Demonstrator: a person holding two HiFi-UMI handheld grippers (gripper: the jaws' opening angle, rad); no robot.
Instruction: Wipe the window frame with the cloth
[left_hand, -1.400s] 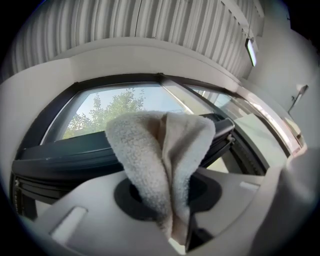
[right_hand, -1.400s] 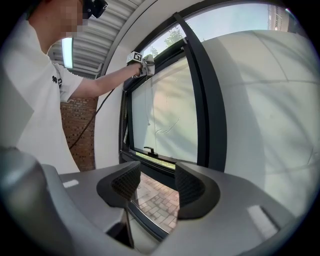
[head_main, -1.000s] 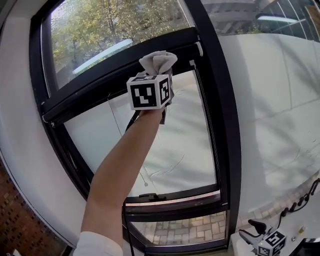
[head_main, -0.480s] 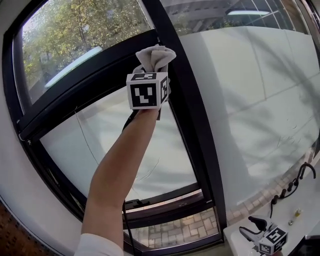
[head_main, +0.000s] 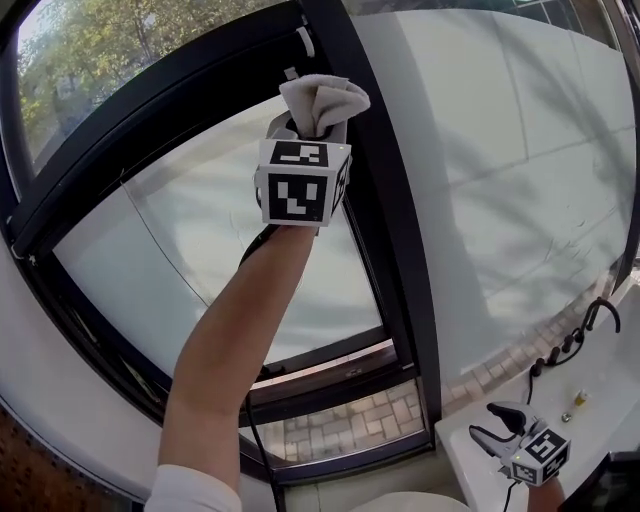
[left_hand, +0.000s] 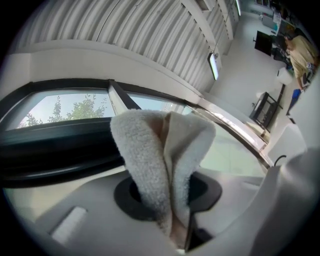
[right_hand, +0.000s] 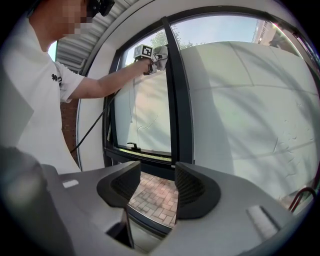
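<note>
A: Left hand-held gripper (head_main: 312, 128) is raised to upper centre of the head view, jaws clamped on a folded grey cloth (head_main: 322, 100). The left gripper view shows the fold pinched tight, with pile bulging up above the pads.

B: Change over the last second?

A: The cloth was up at the sloping crossbar. It now sits lower, against the left edge of the black upright of the window frame (head_main: 385, 250), just under the junction. The head has also swung, so part of that shift is camera motion.

B: Meaning for the task?

A: My reading is that the wipe has passed from the crossbar onto the upright. Most of the upright below the cloth looks not yet covered, so the task is mid-course.

B: Right side?

A: Right hand-held gripper (head_main: 497, 428) is low at lower right, over the white tabletop (head_main: 462, 468). Its jaws are apart with nothing between them. Only brick paving shows through the gap, beyond the lower pane.

B: Differences between views?

A: The right gripper view gives the whole reach side-on, arm outstretched and cloth high on the upright. The head view hides the jaws behind the marker cube (head_main: 300, 182). The left gripper view shows the grip but not the contact, so I cannot confirm pressure on the frame.
</note>
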